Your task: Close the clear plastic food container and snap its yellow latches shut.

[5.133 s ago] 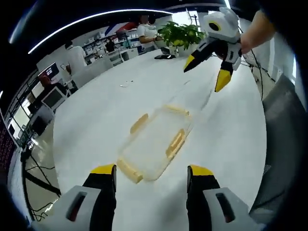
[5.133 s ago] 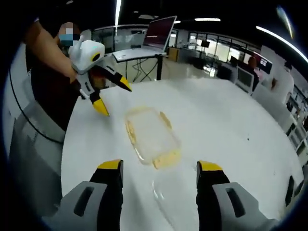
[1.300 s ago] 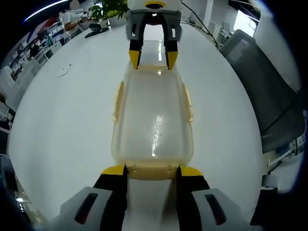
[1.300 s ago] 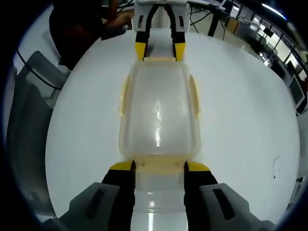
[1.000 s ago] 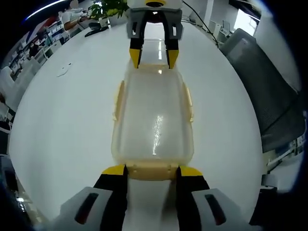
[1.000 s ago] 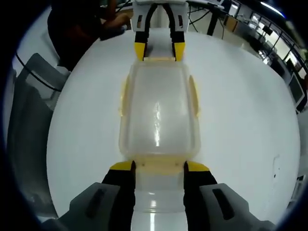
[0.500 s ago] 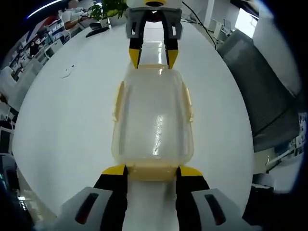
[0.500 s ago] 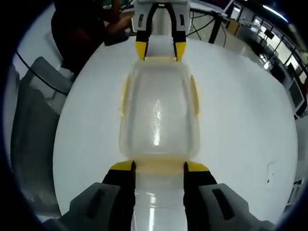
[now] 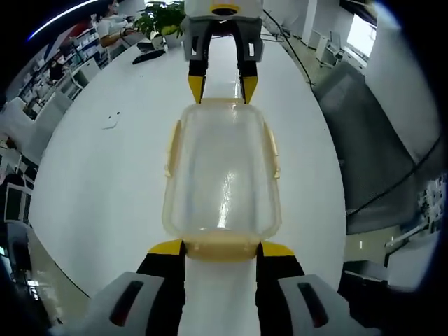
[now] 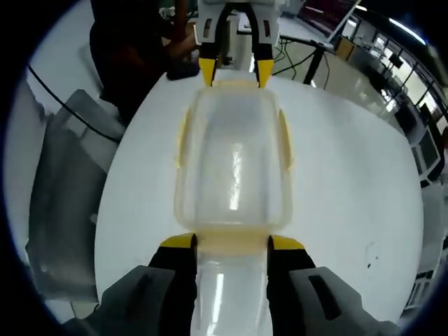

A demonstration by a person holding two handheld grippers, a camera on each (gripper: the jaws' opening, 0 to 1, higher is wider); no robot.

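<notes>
Both grippers' fingers point(image 9: 221, 248) point(image 10: 229, 242) clamp the container's point(image 9: 222, 175) end latches; a chair point(image 10: 66, 189), perhaps, sits beside the table point(image 9: 105, 189).

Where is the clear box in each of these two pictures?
Left gripper view: the box sits mid-picture, its near end between the left gripper, its far end at the right gripper.
Right gripper view: the box is again mid-picture, near end between the right gripper, far end at the left gripper.
Shared landmark: the white table under it, also in the right gripper view.
</notes>
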